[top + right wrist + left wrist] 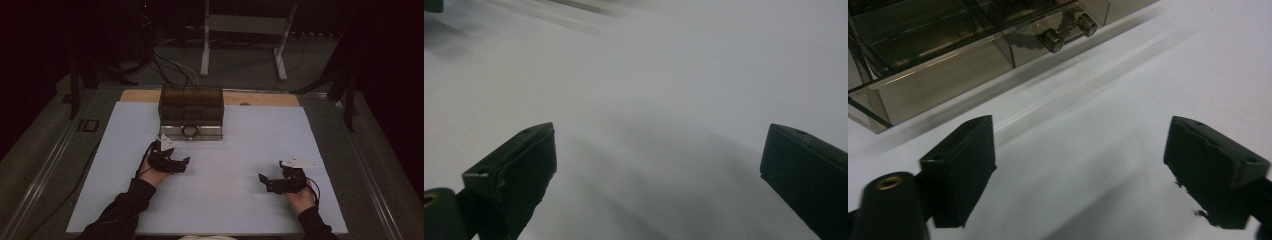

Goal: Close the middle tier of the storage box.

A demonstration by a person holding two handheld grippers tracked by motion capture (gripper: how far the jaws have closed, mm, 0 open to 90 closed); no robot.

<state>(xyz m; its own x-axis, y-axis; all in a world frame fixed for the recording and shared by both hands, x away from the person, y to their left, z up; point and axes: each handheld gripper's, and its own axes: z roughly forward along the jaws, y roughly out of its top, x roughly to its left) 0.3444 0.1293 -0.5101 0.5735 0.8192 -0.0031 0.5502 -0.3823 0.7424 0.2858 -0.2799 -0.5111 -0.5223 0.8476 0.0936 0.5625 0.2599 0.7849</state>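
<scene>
Left gripper (176, 162) hovers near drawer box (191, 105), jaws apart

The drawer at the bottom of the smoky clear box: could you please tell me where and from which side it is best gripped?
Grip the drawer by its metal handle, the short bar on two round posts at the middle of its front. Come from the person's side, level with the table, one jaw above the bar and one below. The left gripper, open and empty, is nearer and already faces it.

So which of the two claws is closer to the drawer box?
The left claw, just in front of the smoked clear drawer box and its ring handle; the right claw sits nearer the table's front edge.
</scene>
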